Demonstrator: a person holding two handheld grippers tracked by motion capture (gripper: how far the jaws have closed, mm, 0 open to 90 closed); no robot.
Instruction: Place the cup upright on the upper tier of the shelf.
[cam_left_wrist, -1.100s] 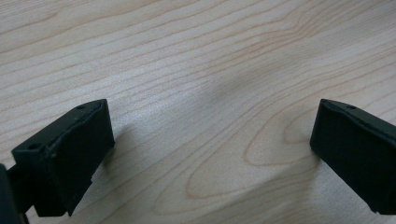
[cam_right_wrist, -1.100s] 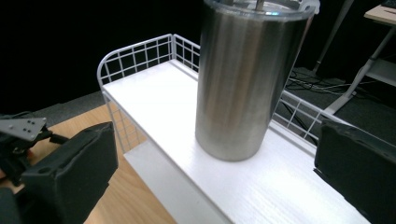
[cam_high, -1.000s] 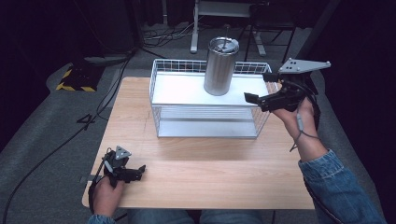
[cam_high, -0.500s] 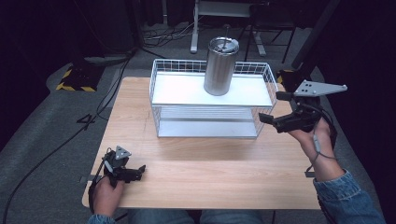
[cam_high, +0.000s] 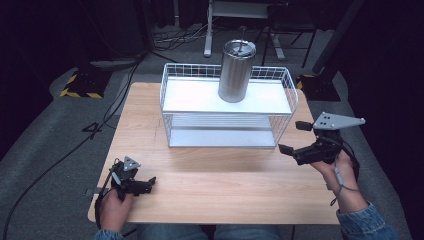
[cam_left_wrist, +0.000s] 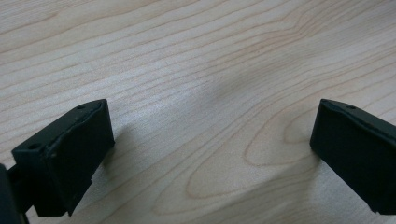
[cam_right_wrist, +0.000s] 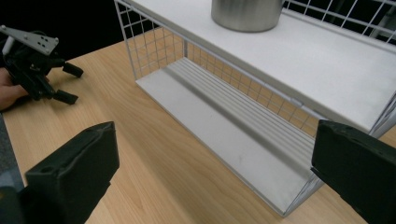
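Steel tumbler (cam_high: 235, 70) upright on top shelf of wire rack (cam_high: 227, 102), well apart from both grippers. Right gripper (cam_high: 295, 138) off rack's right end, jaws wide but just narrowing, nothing between. Left gripper (cam_high: 151, 182) low over table (cam_high: 225, 180) near front-left corner, jaws released, empty.

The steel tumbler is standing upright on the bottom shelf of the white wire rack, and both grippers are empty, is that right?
Not quite. The steel tumbler stands upright on the top shelf of the white wire rack, not the bottom one, which lies bare; the high view shows it. The left gripper and right gripper are indeed empty.
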